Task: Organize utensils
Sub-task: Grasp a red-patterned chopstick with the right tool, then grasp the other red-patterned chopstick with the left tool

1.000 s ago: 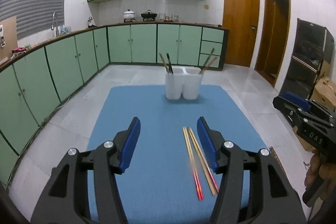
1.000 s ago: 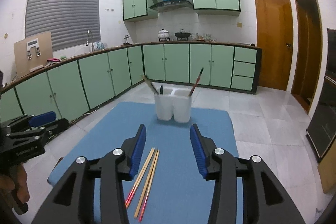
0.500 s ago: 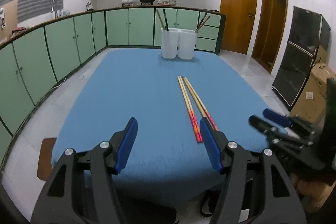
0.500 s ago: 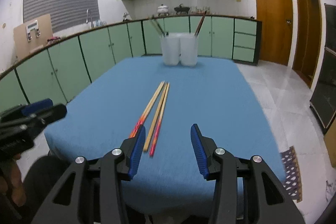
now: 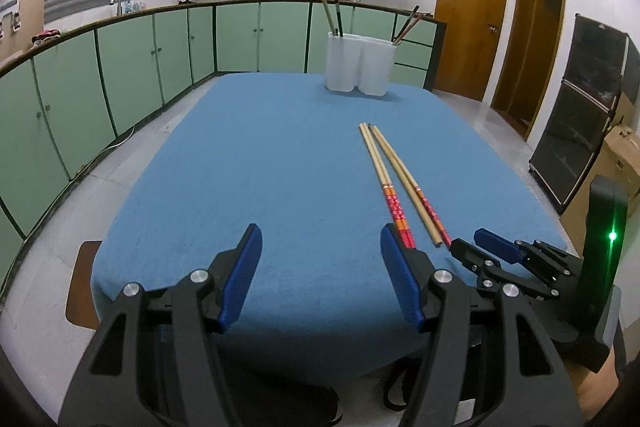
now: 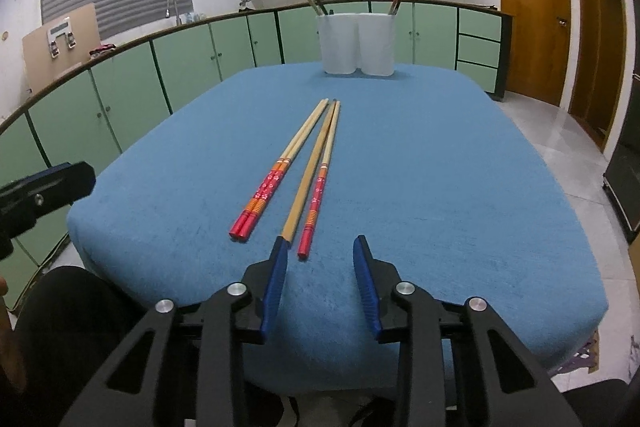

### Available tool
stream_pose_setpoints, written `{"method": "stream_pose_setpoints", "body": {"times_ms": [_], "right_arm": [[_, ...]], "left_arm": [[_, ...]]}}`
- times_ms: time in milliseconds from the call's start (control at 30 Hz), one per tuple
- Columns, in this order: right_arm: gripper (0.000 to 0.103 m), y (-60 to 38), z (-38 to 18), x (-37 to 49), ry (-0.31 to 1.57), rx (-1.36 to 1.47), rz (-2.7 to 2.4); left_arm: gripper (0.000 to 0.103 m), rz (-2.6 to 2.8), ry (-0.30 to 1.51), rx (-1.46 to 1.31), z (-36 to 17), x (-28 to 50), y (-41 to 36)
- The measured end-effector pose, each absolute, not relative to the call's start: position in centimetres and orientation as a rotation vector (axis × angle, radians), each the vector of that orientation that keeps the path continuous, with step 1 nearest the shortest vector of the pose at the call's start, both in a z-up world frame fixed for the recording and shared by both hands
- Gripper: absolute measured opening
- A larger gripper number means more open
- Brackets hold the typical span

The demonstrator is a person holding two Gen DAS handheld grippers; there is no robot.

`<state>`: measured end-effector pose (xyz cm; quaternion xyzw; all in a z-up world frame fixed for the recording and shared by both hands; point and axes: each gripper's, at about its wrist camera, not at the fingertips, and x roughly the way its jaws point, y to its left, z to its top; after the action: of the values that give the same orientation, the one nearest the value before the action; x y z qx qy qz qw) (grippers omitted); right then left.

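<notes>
Tongs: left (image 5: 321,247) wide open, empty | right (image 6: 320,251) open, empty, near chopsticks (image 6: 310,163)

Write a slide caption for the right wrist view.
Open right gripper poised at the near ends of loose chopsticks on a blue tablecloth, white utensil holder waiting at the far edge.

Red-ended chopsticks (image 6: 298,163) lie before white holder (image 6: 357,43).
</notes>
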<state>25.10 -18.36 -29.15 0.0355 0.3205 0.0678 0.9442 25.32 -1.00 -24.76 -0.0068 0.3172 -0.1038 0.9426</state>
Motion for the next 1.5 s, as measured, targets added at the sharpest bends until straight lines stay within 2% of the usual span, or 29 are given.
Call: {"method": "stream_pose_setpoints", "body": {"times_ms": [133, 200, 267, 333, 867, 1500], "right_arm": [[0.031, -18.2, -29.5, 25.9, 0.661, 0.064, 0.126], [0.026, -17.9, -29.6, 26.0, 0.659, 0.049, 0.119], [0.011, -18.0, -29.6, 26.2, 0.659, 0.037, 0.109], [0.005, -18.7, -29.6, 26.4, 0.661, 0.048, 0.097], [0.006, -23.1, -29.6, 26.3, 0.672, 0.163, 0.034], [0.006, -23.8, -29.7, 26.3, 0.674, 0.195, 0.039]], "left_arm": [[0.06, -0.21, 0.661, -0.011, -25.1, 25.7, -1.0], [0.06, -0.214, 0.673, -0.004, -25.4, 26.0, -1.3], [0.06, -0.225, 0.694, -0.004, -26.0, 26.3, -1.7], [0.06, -0.236, 0.707, -0.001, -26.6, 26.5, -2.2], [0.059, -0.285, 0.787, 0.073, -30.2, 28.3, -7.2], [0.06, -0.245, 0.778, 0.087, -30.5, 30.0, -9.1]]}}
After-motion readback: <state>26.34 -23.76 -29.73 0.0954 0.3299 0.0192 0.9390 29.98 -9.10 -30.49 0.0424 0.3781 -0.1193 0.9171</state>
